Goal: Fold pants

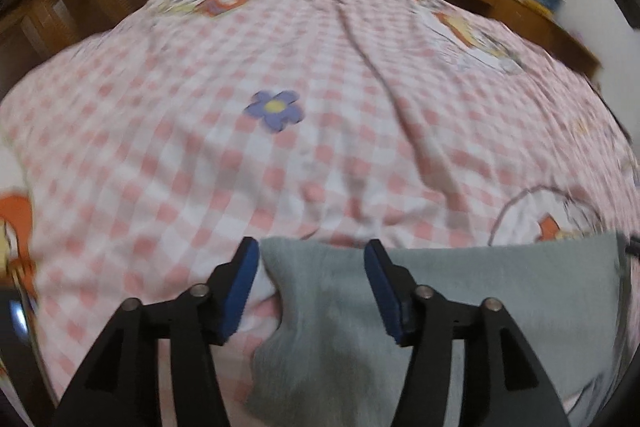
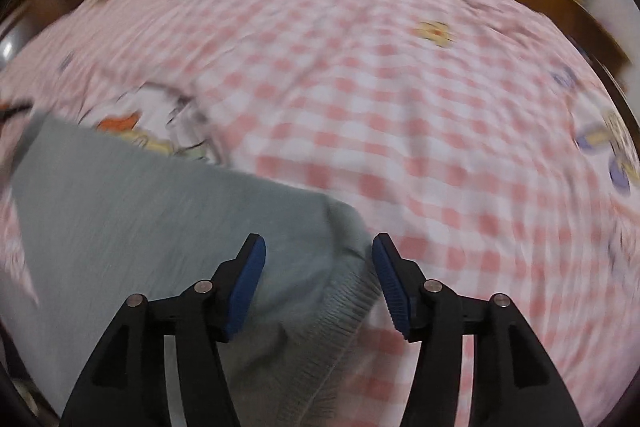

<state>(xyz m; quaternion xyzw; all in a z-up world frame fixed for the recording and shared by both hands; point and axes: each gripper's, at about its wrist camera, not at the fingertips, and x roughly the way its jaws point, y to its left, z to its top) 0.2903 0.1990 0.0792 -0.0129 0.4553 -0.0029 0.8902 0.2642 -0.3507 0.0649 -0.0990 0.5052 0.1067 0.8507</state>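
Both grippers, left gripper (image 1: 312,291) and right gripper (image 2: 318,291), stand spread over the soft grey knitted pants (image 1: 500,287), pinching nothing, so its released corners toward 12 o'clock may slide and spoil the fold.

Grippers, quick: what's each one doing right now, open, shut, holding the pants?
Left gripper: jaws open, over the edge of the grey pants, not pressing them.
Right gripper: jaws open, over the pants' ribbed hem, no grip.

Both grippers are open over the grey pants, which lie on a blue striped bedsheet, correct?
Not quite: the bedsheet is pink-and-white checked with cartoon prints, not blue striped, as both wrist views show. The rest holds: the left gripper and right gripper are open over the grey pants.
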